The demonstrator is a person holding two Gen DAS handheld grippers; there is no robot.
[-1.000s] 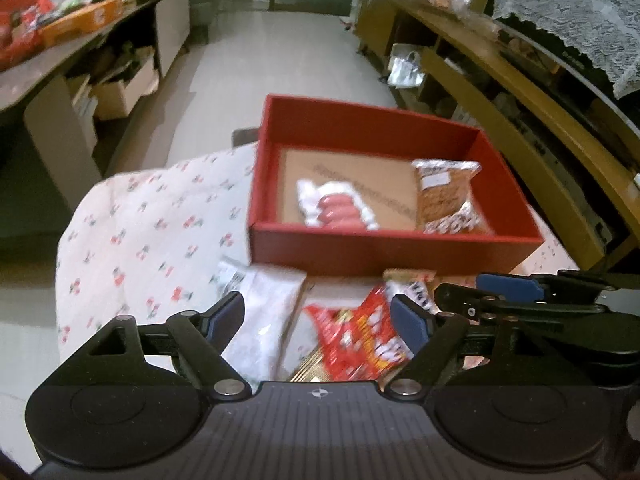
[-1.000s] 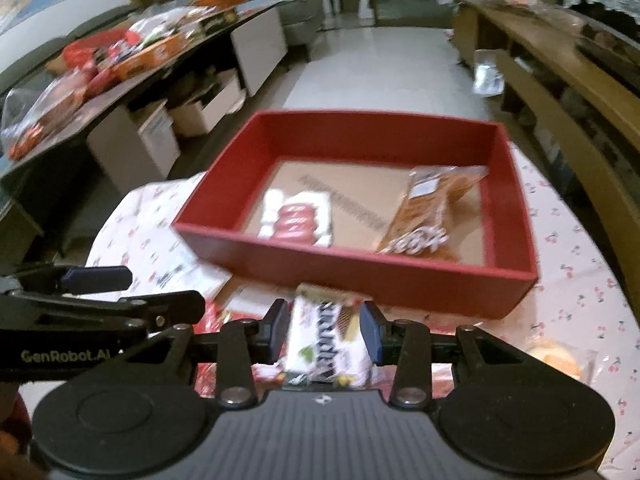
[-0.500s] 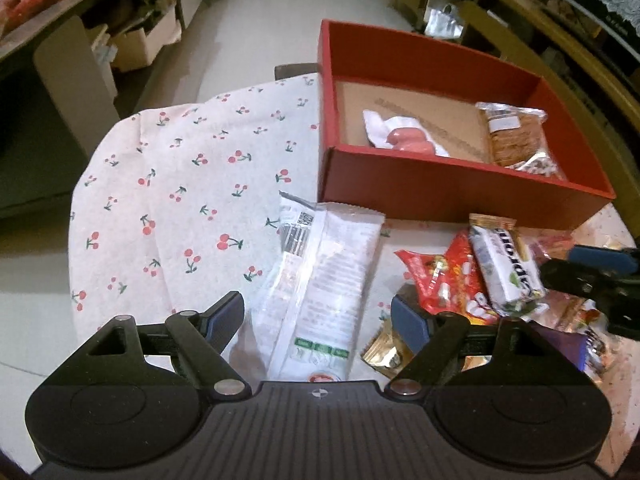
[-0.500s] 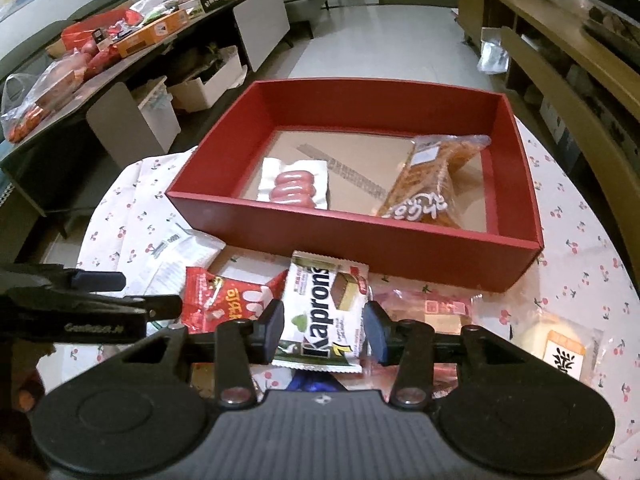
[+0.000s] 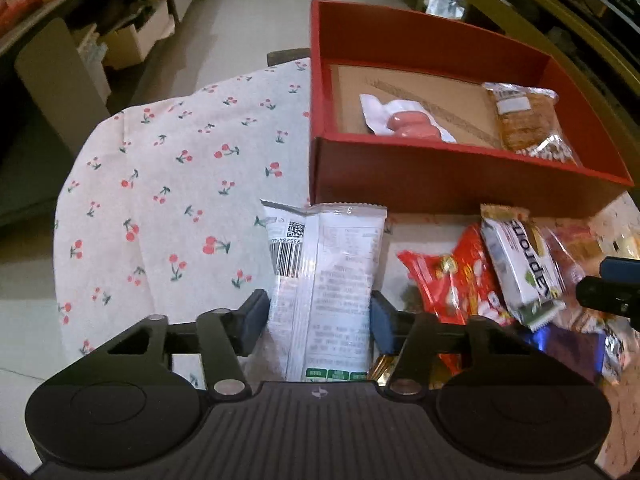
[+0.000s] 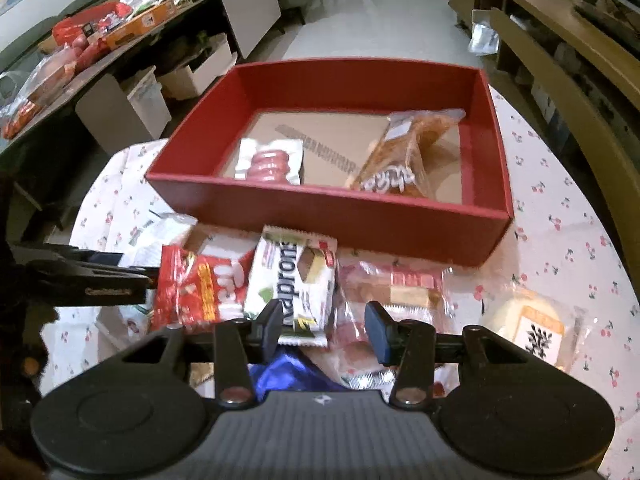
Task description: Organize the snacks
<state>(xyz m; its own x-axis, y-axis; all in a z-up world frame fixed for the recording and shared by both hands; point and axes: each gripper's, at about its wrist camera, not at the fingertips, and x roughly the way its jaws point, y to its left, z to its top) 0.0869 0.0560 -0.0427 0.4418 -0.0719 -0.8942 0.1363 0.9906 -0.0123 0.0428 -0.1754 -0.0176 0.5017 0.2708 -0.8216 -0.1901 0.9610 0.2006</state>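
A red box [image 5: 460,176] [image 6: 360,216] stands on the cherry-print cloth and holds a sausage pack [image 5: 404,122] [image 6: 272,160] and a brown pastry bag [image 5: 528,120] [image 6: 408,156]. In front of it lies a pile of snacks. My left gripper [image 5: 318,318] has its pads against both sides of a long white packet [image 5: 324,272]. My right gripper [image 6: 322,330] is open above the pile, with the white Kaprons wafer [image 6: 296,284] [image 5: 520,264] lying loose just past its left finger. A red candy bag [image 5: 448,280] [image 6: 196,284] lies beside the wafer.
A pink clear-wrapped snack [image 6: 396,288], a yellow cake pack [image 6: 536,324] and a blue wrapper [image 6: 288,372] lie near the right gripper. The left gripper shows at the left of the right wrist view [image 6: 80,276]. A wooden bench [image 6: 560,60] runs along the right, cluttered counters [image 6: 120,28] along the left.
My left gripper has closed in on the white packet. My right gripper has let go of the Kaprons wafer, opened wider and drawn back over the pile.
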